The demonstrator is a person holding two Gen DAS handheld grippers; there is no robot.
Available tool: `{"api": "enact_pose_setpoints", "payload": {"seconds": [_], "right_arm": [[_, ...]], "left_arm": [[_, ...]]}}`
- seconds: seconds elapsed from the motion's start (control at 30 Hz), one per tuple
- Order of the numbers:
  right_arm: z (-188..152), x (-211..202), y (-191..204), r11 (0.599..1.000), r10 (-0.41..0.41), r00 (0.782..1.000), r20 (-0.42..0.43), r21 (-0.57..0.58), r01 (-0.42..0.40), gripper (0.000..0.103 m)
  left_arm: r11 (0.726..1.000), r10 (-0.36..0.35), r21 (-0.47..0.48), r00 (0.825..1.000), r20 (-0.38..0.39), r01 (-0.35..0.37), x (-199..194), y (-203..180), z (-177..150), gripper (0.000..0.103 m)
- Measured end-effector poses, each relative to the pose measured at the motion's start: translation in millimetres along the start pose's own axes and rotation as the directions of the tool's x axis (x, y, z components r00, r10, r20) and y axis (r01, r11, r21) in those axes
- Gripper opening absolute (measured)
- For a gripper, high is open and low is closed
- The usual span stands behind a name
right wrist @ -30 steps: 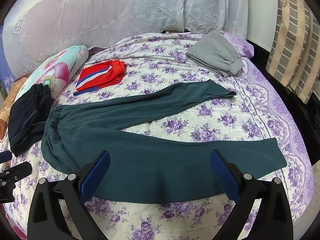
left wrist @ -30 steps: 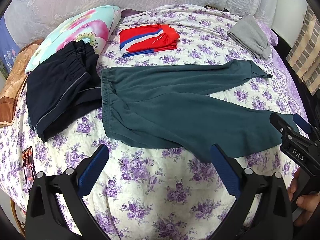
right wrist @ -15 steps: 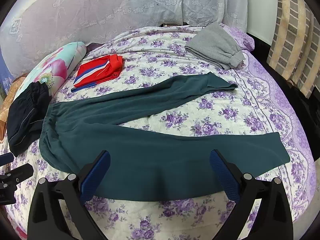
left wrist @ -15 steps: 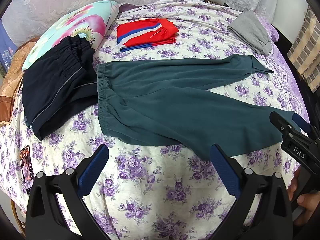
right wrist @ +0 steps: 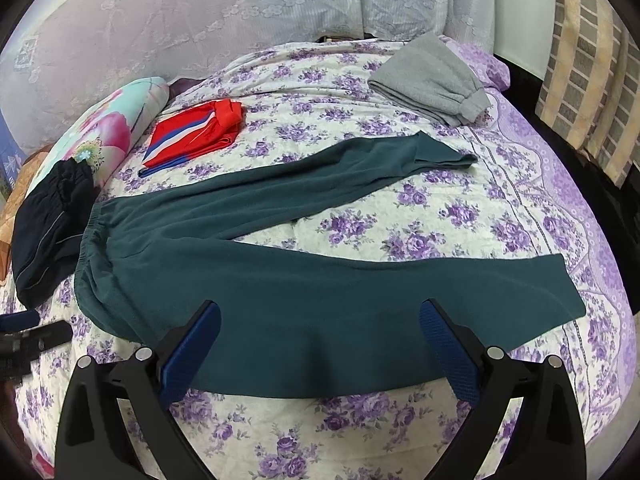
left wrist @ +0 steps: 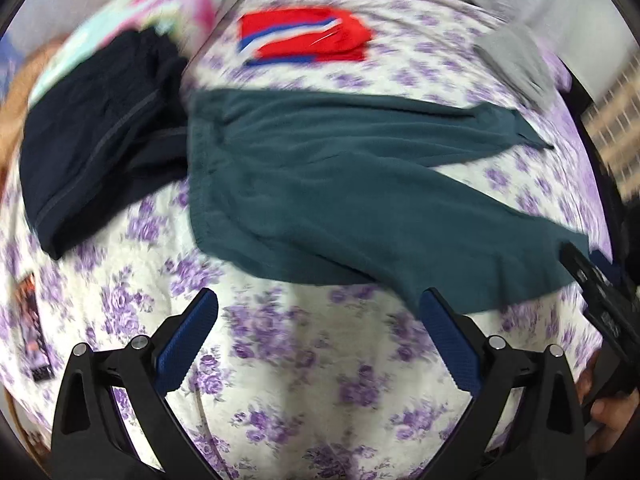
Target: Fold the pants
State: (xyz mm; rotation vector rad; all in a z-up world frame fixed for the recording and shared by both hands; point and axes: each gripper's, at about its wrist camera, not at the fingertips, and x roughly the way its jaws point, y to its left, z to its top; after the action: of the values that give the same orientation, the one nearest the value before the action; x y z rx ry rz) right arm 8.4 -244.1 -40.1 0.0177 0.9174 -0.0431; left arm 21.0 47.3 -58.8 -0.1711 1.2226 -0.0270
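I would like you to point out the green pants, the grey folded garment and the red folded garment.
green pants (right wrist: pixel 304 280), right wrist view, on the near leg.
grey folded garment (right wrist: pixel 428 76), right wrist view, on its middle.
red folded garment (right wrist: pixel 192 134), right wrist view, on its striped top.

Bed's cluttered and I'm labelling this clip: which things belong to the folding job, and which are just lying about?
Job: green pants, left hand-held gripper, right hand-held gripper, both open.

Lying about: dark shorts, red garment, grey garment, floral pillow.
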Motion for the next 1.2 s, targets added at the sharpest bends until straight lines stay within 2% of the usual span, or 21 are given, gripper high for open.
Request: {"api": "enact_pose_setpoints", "payload": {"seconds": [0.17,0.23,0.3,0.37,0.4,0.47,0.5,0.57,0.63,0.67,0.73,0.77,0.8,0.83,0.9,1.0,1.07,1.13,1.17,1.2], "right_arm": [[-10,6,-17,0.998,-0.003,1.0,-0.016,0.068,0.004,0.1],[-15,9,-25,0.994,0.009,0.999,-0.03,0.11,-0.006,0.1],[-20,11,-34,0.988,0.022,0.999,-0.036,0.153,-0.016,0.1],[-23,11,-39,0.983,0.025,0.999,-0.036,0.183,-0.018,0.1],[-25,11,-42,0.98,0.025,0.999,-0.035,0.196,-0.018,0.1],[-27,10,-45,0.978,0.021,0.999,-0.032,0.208,-0.014,0.1],[-27,9,-47,0.977,0.016,0.999,-0.032,0.213,-0.009,0.1],[-28,8,-49,0.976,0.013,0.999,-0.034,0.217,-0.005,0.1],[-29,6,-50,0.976,0.013,0.999,-0.033,0.22,-0.006,0.1],[-29,5,-50,0.976,0.016,0.999,-0.034,0.219,-0.008,0.1],[-28,4,-50,0.976,0.022,0.999,-0.038,0.216,-0.013,0.1],[-28,4,-51,0.976,0.021,0.999,-0.041,0.215,-0.012,0.1],[-28,4,-52,0.976,0.017,0.999,-0.043,0.216,-0.007,0.1],[-27,4,-53,0.976,0.011,0.999,-0.044,0.217,-0.001,0.1],[-26,4,-56,0.976,0.002,0.999,-0.043,0.216,0.007,0.1],[-28,8,-66,0.978,-0.043,0.997,-0.057,0.203,0.054,0.1],[-34,17,-79,0.972,-0.087,0.991,-0.104,0.207,0.108,0.1],[-42,25,-101,0.954,-0.145,0.976,-0.162,0.238,0.182,0.1],[-47,25,-115,0.937,-0.185,0.967,-0.174,0.264,0.227,0.1],[-54,24,-138,0.903,-0.241,0.952,-0.188,0.316,0.291,0.1]], "left_arm": [[0.986,-0.07,-0.16,0.991,-0.113,0.051,34,67,12,0.094],[0.978,-0.095,-0.198,0.986,-0.135,0.067,45,80,12,0.074],[0.968,-0.143,-0.231,0.976,-0.165,0.103,58,86,13,0.073],[0.963,-0.156,-0.247,0.97,-0.184,0.108,72,85,15,0.072],[0.964,-0.162,-0.242,0.968,-0.193,0.113,80,83,17,0.068],[0.968,-0.165,-0.223,0.959,-0.229,0.114,97,73,22,0.056],[0.97,-0.162,-0.217,0.956,-0.243,0.108,105,69,25,0.047],[0.979,-0.114,-0.193,0.964,-0.239,0.068,114,64,33,0.04],[0.988,-0.044,-0.157,0.975,-0.217,0.01,110,57,39,0.013],[0.989,-0.033,-0.147,0.977,-0.21,0.001,107,55,41,0.008],[0.99,-0.003,-0.141,0.99,-0.142,-0.017,85,54,42,0.006],[0.991,0.036,-0.127,0.995,-0.094,-0.048,68,54,42,0.006],[0.989,0.09,-0.112,0.995,-0.038,-0.094,46,56,42,0.006],[0.989,0.1,-0.112,0.995,-0.018,-0.102,32,60,41,0.006],[0.984,0.11,-0.141,0.994,-0.016,-0.111,9,74,35,0.006],[0.978,0.159,-0.131,0.987,-0.021,-0.16,-6,91,21,0.006],[0.978,0.145,-0.141,0.988,-0.052,-0.151,-3,104,11,0.007],[0.979,0.118,-0.152,0.988,-0.103,-0.133,7,111,-2,0.008],[0.976,0.148,-0.144,0.982,-0.118,-0.164,11,110,-8,0.007],[0.973,0.176,-0.134,0.978,-0.114,-0.19,13,108,-12,0.007]]}}
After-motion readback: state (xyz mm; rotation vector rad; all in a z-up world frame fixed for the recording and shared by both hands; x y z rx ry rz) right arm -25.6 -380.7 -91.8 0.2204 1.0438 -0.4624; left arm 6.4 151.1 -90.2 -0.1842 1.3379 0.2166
